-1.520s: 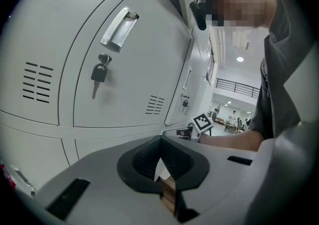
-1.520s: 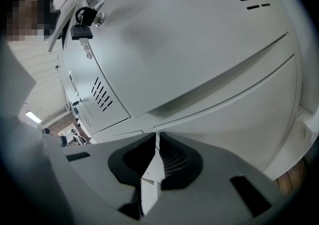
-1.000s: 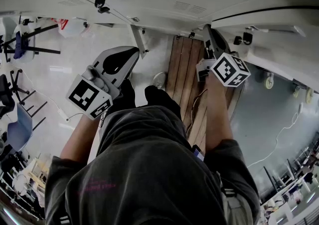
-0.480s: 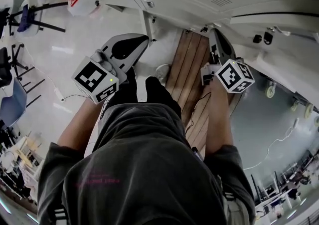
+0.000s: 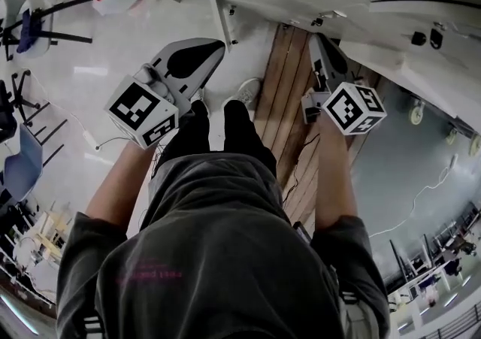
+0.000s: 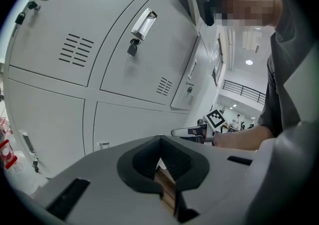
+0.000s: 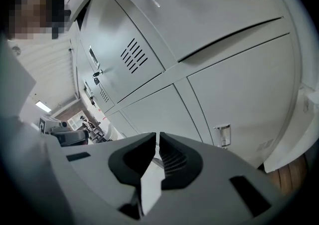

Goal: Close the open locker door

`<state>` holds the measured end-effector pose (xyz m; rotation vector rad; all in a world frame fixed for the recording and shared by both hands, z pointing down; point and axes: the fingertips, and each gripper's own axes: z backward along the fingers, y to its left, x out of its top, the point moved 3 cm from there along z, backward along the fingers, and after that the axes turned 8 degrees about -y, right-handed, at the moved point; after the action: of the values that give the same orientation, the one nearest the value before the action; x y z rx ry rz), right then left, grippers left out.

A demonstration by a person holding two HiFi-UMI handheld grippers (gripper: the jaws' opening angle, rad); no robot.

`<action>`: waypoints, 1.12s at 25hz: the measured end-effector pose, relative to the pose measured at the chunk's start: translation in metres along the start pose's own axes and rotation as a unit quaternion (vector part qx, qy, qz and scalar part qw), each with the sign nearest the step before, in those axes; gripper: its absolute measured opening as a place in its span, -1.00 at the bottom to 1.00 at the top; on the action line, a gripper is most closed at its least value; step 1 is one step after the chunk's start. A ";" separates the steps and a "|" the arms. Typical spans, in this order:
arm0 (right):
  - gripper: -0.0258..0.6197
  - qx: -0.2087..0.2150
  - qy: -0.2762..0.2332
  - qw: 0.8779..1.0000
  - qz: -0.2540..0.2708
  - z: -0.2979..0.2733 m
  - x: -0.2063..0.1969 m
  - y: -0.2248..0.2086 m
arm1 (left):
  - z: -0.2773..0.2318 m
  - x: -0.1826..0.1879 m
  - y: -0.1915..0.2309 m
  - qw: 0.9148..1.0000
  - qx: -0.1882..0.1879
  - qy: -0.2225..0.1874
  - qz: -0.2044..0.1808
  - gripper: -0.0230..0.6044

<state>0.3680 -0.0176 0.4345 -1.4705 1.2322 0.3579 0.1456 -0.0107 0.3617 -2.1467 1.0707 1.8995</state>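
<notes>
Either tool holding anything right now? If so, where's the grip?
Nothing is held. Left tool: jaws together, nothing between them. Right tool: jaws all but touching, also empty.

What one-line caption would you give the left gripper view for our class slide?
Left gripper, jaws closed and empty, faces grey lockers; a key hangs in one lock.
</notes>
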 end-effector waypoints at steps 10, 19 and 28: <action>-0.81 -0.040 0.007 0.999 0.003 -0.022 -0.062 0.053 | 0.044 -0.036 0.061 0.999 -0.041 0.016 0.012 -0.90; -0.81 -0.049 0.049 0.998 0.015 -0.064 -0.166 0.067 | 0.073 -0.113 0.120 0.998 -0.057 0.039 0.015 -0.90; -0.81 -0.018 0.114 0.993 0.038 -0.106 -0.253 0.044 | 0.082 -0.187 0.153 0.997 -0.018 0.059 0.045 -0.90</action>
<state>0.1871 0.0212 0.6415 -1.5305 1.4724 0.2698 -0.0034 -0.0030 0.5690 -2.2926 1.1831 1.8625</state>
